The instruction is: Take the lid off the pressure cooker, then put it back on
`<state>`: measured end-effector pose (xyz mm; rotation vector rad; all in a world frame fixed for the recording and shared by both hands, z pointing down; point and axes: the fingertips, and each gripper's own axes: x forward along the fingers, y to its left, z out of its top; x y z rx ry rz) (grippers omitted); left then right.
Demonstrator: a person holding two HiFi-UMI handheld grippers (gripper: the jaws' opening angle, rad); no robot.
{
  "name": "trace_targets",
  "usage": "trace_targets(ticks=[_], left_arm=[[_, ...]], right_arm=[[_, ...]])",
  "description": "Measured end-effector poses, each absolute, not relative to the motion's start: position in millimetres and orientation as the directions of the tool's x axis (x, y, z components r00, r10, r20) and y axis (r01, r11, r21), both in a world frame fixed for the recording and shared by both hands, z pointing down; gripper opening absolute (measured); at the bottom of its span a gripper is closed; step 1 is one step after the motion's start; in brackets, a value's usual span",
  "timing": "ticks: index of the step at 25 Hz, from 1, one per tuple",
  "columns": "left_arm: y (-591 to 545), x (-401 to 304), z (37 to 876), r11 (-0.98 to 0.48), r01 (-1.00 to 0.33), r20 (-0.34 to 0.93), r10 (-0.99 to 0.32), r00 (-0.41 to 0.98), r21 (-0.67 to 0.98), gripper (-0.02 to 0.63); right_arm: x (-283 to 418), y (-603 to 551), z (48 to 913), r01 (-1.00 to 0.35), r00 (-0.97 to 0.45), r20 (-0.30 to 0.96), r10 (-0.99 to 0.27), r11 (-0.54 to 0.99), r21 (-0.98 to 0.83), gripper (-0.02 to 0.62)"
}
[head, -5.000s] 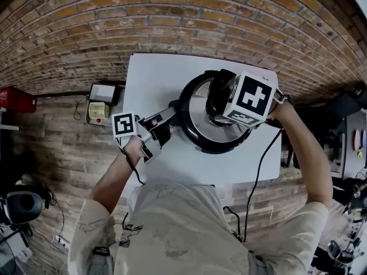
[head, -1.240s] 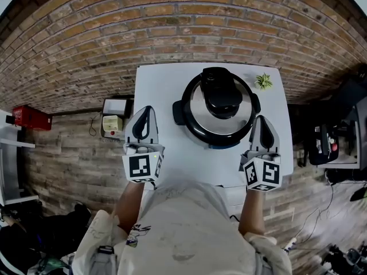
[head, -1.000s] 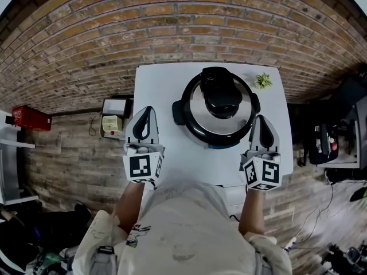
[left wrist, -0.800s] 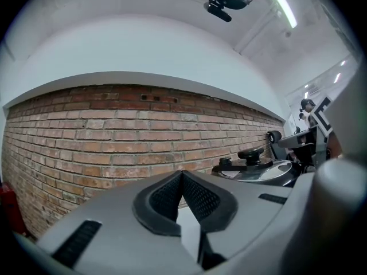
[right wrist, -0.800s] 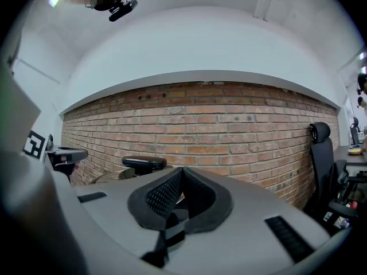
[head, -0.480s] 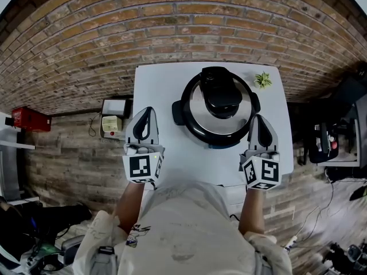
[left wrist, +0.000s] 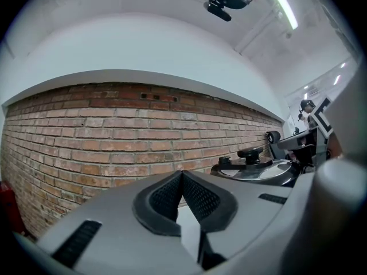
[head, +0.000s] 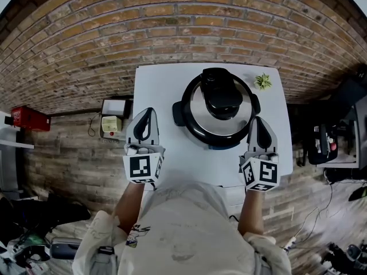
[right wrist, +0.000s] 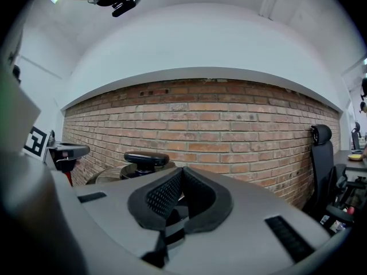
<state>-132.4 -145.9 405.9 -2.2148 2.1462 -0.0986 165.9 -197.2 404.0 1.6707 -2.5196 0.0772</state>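
The pressure cooker [head: 215,110] stands at the middle of the white table [head: 160,90] with its steel lid [head: 200,112] on, black handle [head: 221,93] on top. In the head view my left gripper [head: 144,112] rests at the table's left front, shut and empty, a short way left of the pot. Right of the pot's front, my right gripper [head: 261,121] is shut and empty too. The left gripper view shows its jaws [left wrist: 182,173] closed, the lid [left wrist: 258,168] off to the right. The right gripper view shows closed jaws [right wrist: 182,171] and the lid handle [right wrist: 146,158] at left.
A small green plant [head: 263,81] sits at the table's back right corner. A brick wall [head: 183,22] runs behind the table. A small box [head: 113,116] lies on the floor left of the table, and chairs and gear [head: 330,136] stand at the right.
Five seconds ago both grippers were on the cooker, the right on the lid and the left at its side handle. Over the last second neither gripper nor the cooker has moved.
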Motion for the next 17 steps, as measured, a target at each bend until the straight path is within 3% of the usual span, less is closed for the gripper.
trace_targets(ticks=[17], left_arm=[[-147.1, -130.4, 405.1, -0.043, -0.995, 0.016, -0.999, 0.041, -0.095, 0.015]], right_arm=[[164.6, -197.9, 404.1, -0.914, -0.394, 0.152, -0.906, 0.405, 0.041, 0.017]])
